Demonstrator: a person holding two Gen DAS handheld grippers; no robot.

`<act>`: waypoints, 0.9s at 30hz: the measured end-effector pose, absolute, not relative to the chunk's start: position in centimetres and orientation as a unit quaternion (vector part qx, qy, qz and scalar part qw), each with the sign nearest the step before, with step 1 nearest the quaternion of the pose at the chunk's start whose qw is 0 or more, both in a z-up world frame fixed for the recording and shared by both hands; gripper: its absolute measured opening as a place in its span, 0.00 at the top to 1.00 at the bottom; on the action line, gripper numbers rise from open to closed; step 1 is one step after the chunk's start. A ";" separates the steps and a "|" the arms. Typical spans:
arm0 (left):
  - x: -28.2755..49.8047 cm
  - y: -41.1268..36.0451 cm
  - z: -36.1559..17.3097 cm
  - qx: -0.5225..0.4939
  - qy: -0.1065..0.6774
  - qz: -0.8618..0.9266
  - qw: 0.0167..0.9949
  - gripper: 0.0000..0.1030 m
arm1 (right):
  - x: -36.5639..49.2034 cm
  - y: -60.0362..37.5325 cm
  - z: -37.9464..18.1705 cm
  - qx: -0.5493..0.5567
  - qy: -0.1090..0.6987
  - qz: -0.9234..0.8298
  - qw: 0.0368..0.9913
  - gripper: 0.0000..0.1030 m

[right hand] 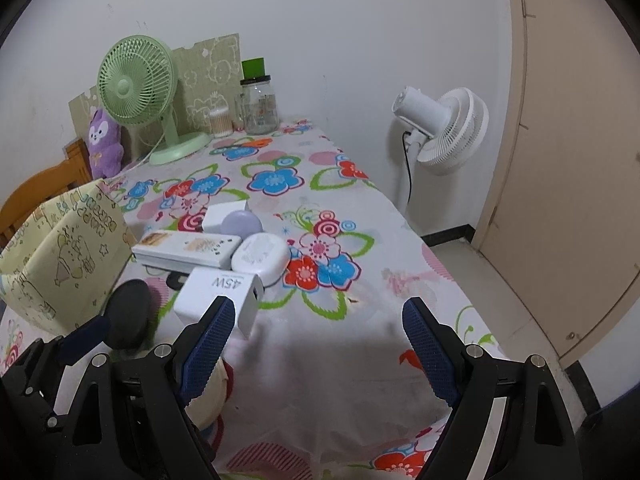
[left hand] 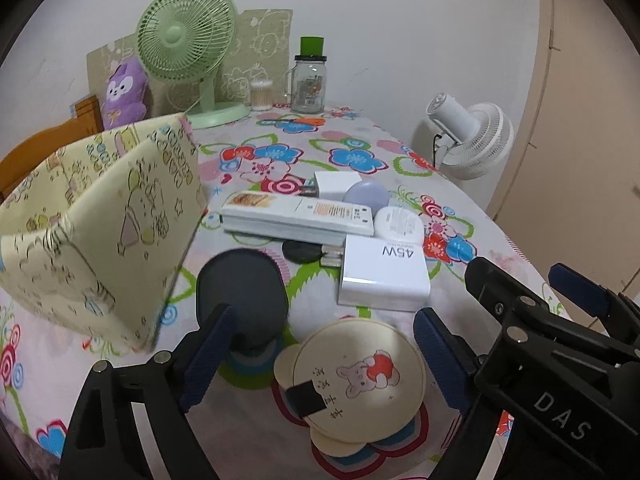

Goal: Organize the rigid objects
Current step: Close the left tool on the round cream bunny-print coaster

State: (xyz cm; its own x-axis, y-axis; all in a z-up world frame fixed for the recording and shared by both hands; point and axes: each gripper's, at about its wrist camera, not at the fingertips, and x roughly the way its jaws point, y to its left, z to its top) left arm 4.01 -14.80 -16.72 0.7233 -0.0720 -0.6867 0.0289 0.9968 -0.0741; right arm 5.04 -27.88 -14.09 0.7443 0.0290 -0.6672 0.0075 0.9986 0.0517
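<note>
Left tongs spread wide over round bear mirror on bench, nothing pinched. Right tongs spread too, empty, w/ white 45W charger just ahead-left.

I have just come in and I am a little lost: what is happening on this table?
A person holds two grippers over a flowered table to tidy small hard objects. The left gripper is open above a round cream mirror. The right gripper is open over bare cloth. A 45W charger, other items and a fabric box lie nearby.
</note>
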 end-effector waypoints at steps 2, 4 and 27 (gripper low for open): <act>3.8 -14.9 -17.0 -0.032 0.371 -0.015 0.928 0.11 | 4.9 -28.0 -14.4 0.026 0.360 0.006 0.932 0.14; 3.5 -15.0 -17.2 -0.033 0.367 -0.007 0.930 0.11 | 4.9 -28.2 -14.6 0.028 0.362 0.007 0.932 0.14; 1.6 -16.2 -17.0 -0.026 0.352 -0.004 0.936 0.08 | 3.9 -28.2 -14.6 0.026 0.359 0.016 0.933 0.14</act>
State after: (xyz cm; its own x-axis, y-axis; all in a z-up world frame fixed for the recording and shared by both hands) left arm 1.63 -16.18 -16.97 0.7518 -0.0265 -0.6588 -0.0102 0.9986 -0.0518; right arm 3.92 -28.17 -14.59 0.7418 0.0493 -0.6688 -0.0115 0.9981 0.0608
